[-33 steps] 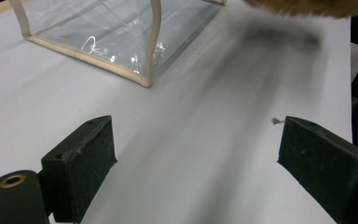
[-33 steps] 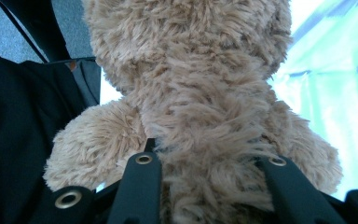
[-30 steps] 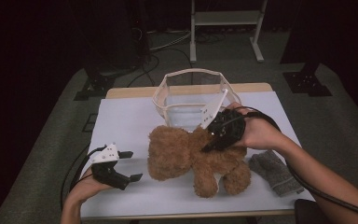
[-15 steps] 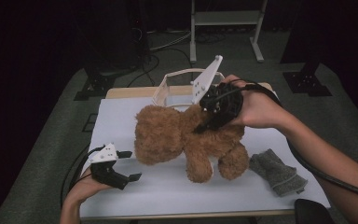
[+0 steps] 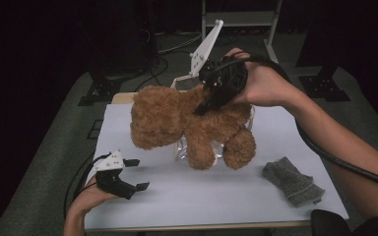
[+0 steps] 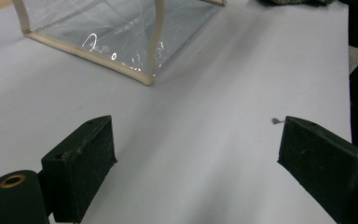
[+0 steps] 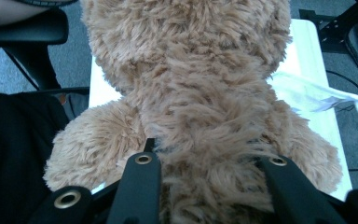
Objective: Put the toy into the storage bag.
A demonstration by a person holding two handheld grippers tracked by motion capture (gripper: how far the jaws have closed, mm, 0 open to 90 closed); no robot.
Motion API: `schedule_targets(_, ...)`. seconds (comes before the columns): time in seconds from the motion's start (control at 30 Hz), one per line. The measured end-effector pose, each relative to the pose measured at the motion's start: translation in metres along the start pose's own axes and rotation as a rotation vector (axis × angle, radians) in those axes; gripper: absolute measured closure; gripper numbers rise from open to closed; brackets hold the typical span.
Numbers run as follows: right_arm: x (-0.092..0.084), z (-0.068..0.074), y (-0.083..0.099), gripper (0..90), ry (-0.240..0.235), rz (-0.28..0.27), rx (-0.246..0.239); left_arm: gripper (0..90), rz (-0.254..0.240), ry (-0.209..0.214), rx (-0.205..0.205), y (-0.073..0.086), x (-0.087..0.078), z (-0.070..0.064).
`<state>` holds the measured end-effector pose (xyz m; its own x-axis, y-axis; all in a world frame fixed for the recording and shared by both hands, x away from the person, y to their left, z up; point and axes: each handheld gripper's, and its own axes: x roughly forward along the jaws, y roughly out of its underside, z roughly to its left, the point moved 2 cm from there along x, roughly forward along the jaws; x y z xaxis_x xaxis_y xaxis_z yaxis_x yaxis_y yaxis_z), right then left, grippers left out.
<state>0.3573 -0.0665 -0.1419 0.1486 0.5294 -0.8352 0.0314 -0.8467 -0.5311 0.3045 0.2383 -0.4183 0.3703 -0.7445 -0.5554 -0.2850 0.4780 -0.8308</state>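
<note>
- Now, right tool (image 5: pixel 207 101) clenched on the teddy bear (image 5: pixel 187 123), jaws buried in the fur of its back; in the right gripper view both jaws sink into the plush on either side of the torso (image 7: pixel 205 140).
- Bear hangs clear of the counter (image 5: pixel 216 196), directly below and slightly ahead of the right tool, head out to one side, legs dangling.
- Clear bin (image 6: pixel 121 37) sits under the bear's legs, partly hidden by them in the high view; its cream rim shows ahead of the left tool.
- Left tool (image 5: pixel 130 174) released, jaws wide apart with bare counter between them, resting low at the near edge, well apart from the bear.
- Grey cloth (image 5: pixel 293 181) lies on the counter, well off to the far side from the left tool.
- Step in hand, by my reading: carry the bear over the bin and lower it in.
- To do it well: keep the pinch firm, since plush compresses and can slip; centre the dangling legs inside the rim before lowering.
- Risk: the bear looks wide for the opening; a leg may catch the rim and tip the light bin. The left tool could steady the bin wall.
</note>
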Motion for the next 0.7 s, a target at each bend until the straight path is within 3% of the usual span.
schedule_targets(0.33, -0.016, -0.029, -0.015, 69.3, 0.041, 0.002, 0.027, 9.8, 0.003, 0.003, -0.006, 0.001, 0.002, 0.001)
schedule_targets(0.7, -0.017, -0.062, -0.02, 69.3, 0.051, 0.008, 0.073, 9.7, 0.009, 0.01, -0.006, 0.003, 0.004, 0.001)
